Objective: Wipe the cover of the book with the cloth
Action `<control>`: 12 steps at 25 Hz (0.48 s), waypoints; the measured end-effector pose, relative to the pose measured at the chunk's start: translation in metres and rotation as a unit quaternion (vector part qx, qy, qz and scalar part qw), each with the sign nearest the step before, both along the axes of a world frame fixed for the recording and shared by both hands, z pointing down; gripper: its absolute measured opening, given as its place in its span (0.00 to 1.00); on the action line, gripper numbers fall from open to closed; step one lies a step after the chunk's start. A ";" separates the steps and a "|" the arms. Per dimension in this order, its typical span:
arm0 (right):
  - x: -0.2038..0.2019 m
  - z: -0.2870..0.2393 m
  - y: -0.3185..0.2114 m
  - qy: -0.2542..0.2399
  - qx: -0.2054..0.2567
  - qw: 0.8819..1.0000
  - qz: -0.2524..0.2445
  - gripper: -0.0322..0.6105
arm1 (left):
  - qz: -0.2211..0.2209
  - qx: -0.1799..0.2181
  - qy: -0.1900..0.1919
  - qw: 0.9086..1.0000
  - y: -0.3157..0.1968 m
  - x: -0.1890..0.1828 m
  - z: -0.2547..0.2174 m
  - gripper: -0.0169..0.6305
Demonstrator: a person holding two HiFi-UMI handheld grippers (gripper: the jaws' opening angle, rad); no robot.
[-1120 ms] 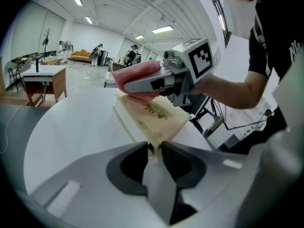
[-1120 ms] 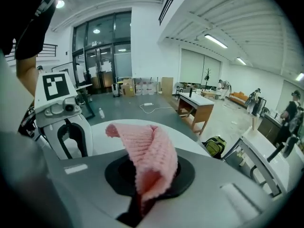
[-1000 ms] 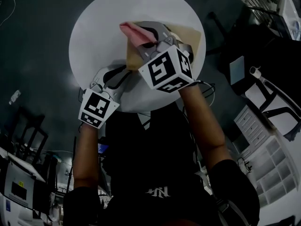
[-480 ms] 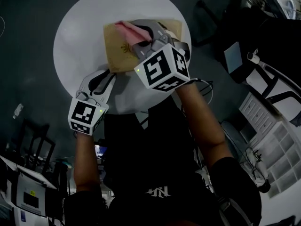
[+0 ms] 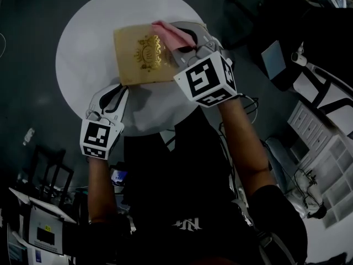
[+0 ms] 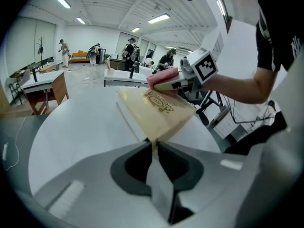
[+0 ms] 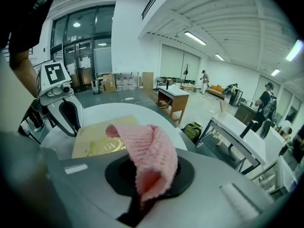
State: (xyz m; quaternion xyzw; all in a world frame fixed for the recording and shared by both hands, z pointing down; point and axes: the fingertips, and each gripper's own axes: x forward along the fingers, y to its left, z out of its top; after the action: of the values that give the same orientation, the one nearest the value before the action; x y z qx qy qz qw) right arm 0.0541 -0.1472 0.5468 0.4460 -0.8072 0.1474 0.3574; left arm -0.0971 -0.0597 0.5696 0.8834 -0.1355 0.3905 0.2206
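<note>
The tan book (image 5: 144, 54) with a gold emblem lies flat on the round white table (image 5: 83, 48). The left claw (image 5: 118, 90) has just been closing and pinches the book's near corner. The right claw (image 5: 186, 37) is clamped on a pink knitted cloth (image 5: 170, 32), which sits over the cover's right edge.

Book (image 5: 140, 59) lies on table (image 5: 83, 54), cloth (image 5: 172, 33) at its right edge

shirt (image 5: 182, 175): black tee, short sleeves, small white print on the front
left gripper (image 5: 122, 88): light grey shell, dark inner recess
right gripper (image 5: 187, 40): same grey shell
marker cubes (image 5: 208, 81): white faces, black square codes, one per gripper
</note>
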 end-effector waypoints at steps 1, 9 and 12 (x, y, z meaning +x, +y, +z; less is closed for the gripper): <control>0.004 -0.001 0.002 0.000 -0.001 1.000 0.004 0.07 | 0.000 0.001 0.001 1.000 -0.001 0.000 -0.001 0.09; 0.058 -0.003 0.026 0.014 -0.004 0.998 0.058 0.08 | 0.006 0.002 -0.008 1.000 -0.003 0.000 -0.002 0.09; 0.084 -0.001 0.037 0.008 -0.011 0.995 0.097 0.07 | 0.003 0.003 -0.008 1.000 -0.002 0.000 -0.001 0.09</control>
State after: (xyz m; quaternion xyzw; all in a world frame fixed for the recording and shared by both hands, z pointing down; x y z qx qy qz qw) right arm 0.1378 -0.1103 0.5456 0.5198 -0.7552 0.1866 0.3531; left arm -0.0972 -0.0613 0.5686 0.8814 -0.1358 0.3976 0.2161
